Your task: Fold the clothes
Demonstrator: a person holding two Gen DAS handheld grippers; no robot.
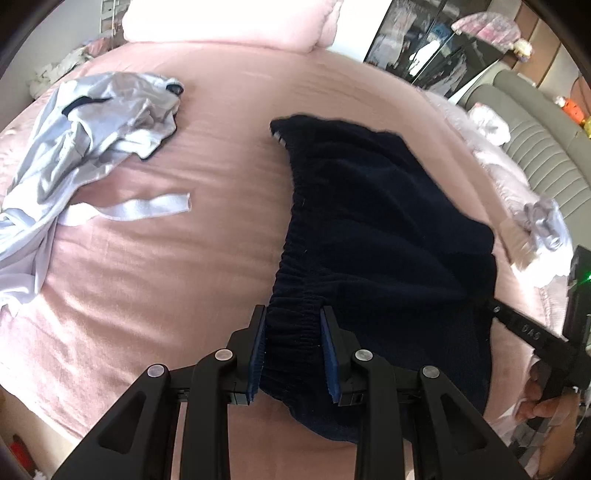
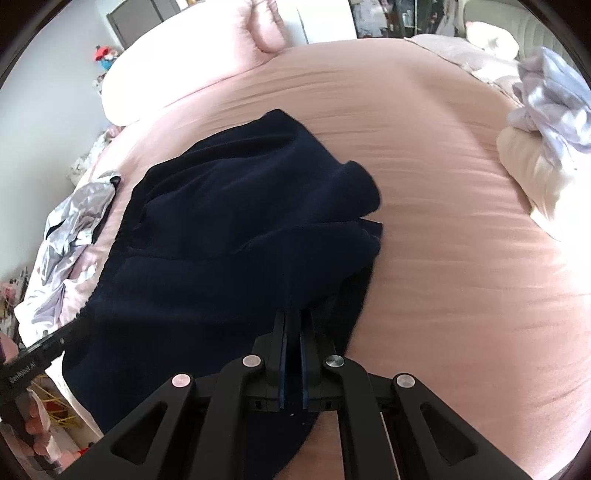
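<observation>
Dark navy shorts point(image 1: 376, 229) with an elastic waistband lie on the pink bed point(image 1: 184, 258), folded over themselves. My left gripper point(image 1: 293, 314) has its jaws around the gathered waistband at the near end and grips it. My right gripper point(image 2: 293, 317) is shut on the near edge of the same shorts point(image 2: 229, 236). The right gripper's body also shows at the right edge of the left wrist view point(image 1: 532, 336). The left gripper's body shows at the left edge of the right wrist view point(image 2: 33, 358).
A crumpled silver-grey garment point(image 1: 92, 125) with a loose strap lies on the bed's left. A pink pillow point(image 1: 229, 18) is at the head. A cream cloth and pale garment point(image 2: 543, 122) sit at the right edge. A grey sofa point(image 1: 546, 147) stands beyond.
</observation>
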